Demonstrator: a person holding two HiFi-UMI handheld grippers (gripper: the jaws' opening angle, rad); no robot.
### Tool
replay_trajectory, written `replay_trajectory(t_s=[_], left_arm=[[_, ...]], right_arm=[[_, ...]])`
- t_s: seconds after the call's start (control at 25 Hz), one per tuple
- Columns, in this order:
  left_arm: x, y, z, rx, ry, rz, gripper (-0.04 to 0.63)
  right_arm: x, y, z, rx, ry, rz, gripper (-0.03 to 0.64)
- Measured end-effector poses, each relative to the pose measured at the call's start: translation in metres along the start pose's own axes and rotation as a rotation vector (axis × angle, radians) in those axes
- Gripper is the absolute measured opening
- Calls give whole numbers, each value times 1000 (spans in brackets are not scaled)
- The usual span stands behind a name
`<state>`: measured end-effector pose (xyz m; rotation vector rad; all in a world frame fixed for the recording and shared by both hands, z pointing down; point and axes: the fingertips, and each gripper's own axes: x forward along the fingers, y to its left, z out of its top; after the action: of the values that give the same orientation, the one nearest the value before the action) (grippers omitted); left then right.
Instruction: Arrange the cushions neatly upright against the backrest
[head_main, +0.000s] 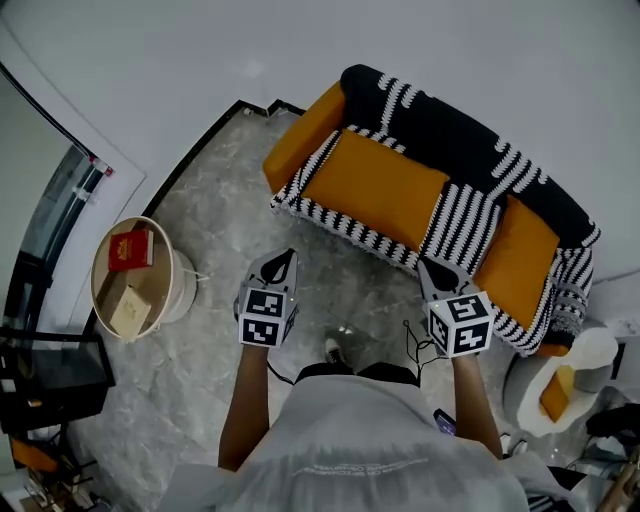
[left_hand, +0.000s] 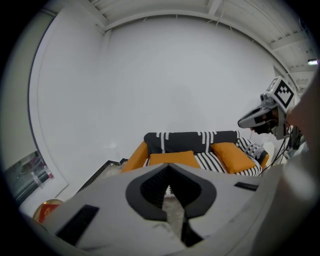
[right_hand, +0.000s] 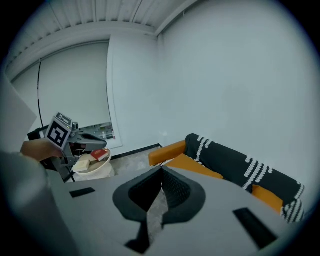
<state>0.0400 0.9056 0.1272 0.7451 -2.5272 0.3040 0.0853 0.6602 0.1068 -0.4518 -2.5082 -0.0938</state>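
A sofa with a black, white-striped backrest (head_main: 470, 135) and orange armrests stands against the wall. Two orange cushions lie on its striped seat, a large one at the left (head_main: 375, 185) and another at the right (head_main: 515, 262). Both grippers hang over the marble floor in front of the sofa, apart from it. My left gripper (head_main: 283, 262) is shut and empty, and so is my right gripper (head_main: 436, 270). The left gripper view shows its closed jaws (left_hand: 169, 167) below the two cushions (left_hand: 172, 159) (left_hand: 232, 156). In the right gripper view the shut tips (right_hand: 161, 170) point at the left cushion (right_hand: 192, 166).
A round white side table (head_main: 180, 285) at the left carries a red book (head_main: 130, 250) and a beige box (head_main: 130, 310). Another white table (head_main: 585, 355) with an orange item stands right of the sofa. Dark furniture (head_main: 50, 380) sits at the lower left. My shoe (head_main: 333, 350) is on the floor.
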Motion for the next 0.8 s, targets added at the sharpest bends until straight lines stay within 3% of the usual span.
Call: replay_trajectory(t_s=[0.36,0.8], left_arm=[[43,7,-8,-4,66,-34,12],[142,18,-8,-30,177,-62,12]], right_arm=[[26,-41,-2,47,28,0,2],[116,-108,-32,142,186,70,3]])
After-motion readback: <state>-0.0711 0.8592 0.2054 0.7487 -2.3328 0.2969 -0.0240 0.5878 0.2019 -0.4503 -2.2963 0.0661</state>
